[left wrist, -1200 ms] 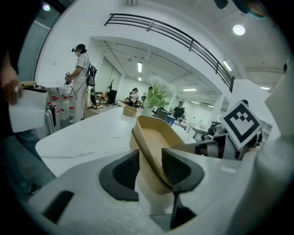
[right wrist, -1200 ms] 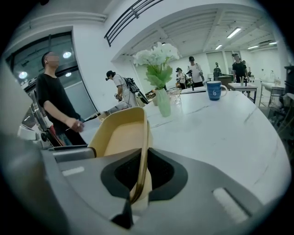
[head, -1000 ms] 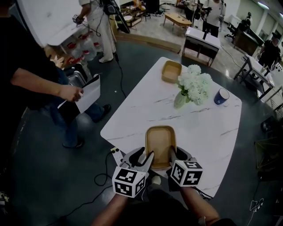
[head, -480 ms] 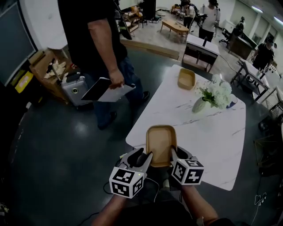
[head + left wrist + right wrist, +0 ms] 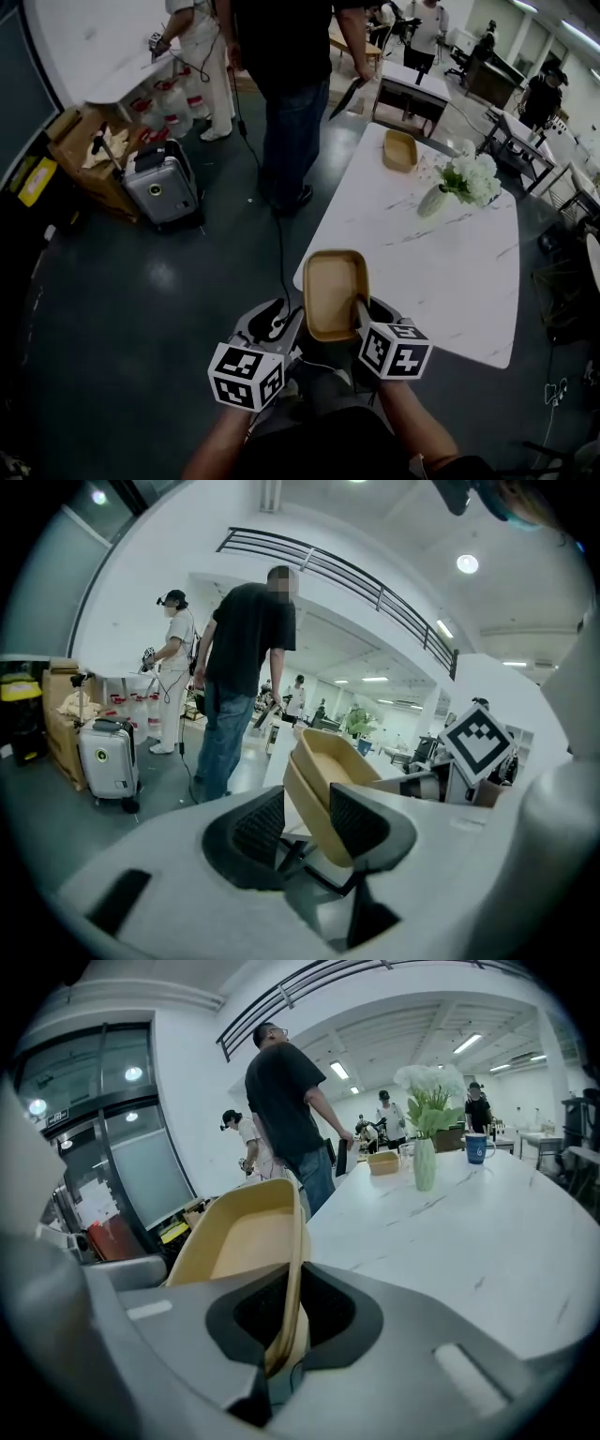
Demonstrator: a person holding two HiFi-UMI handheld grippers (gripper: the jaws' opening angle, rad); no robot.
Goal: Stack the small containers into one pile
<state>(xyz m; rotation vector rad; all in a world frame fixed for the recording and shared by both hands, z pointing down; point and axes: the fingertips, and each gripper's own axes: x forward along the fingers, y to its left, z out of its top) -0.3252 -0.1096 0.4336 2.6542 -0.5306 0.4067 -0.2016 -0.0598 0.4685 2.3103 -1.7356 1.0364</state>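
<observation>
Left tool (image 5: pixel 289 323) and right tool (image 5: pixel 361 311) both clench the held container (image 5: pixel 336 292) at its near wall. The second container (image 5: pixel 399 150) lies upper right, at the far end of the counter (image 5: pixel 441 272).

Floor (image 5: pixel 141 281): dark grey, glossy, catching lamp glare
Walls (image 5: pixel 122 592): white; a dark railing (image 5: pixel 328 569) runs high along them
Table (image 5: pixel 450 272): white, marble-veined, rounded corners
Light: round ceiling lamps (image 5: pixel 467 563); bright, even
Glazing: tall dark-framed glass panels (image 5: pixel 94 1101)
Beyond: more desks (image 5: pixel 417 80)

Lower centre, your left gripper (image 5: pixel 284 323) and right gripper (image 5: pixel 361 309) flank a container (image 5: pixel 335 286) at the table (image 5: pixel 450 272) edge; another container (image 5: pixel 400 150) sits upper right.
</observation>
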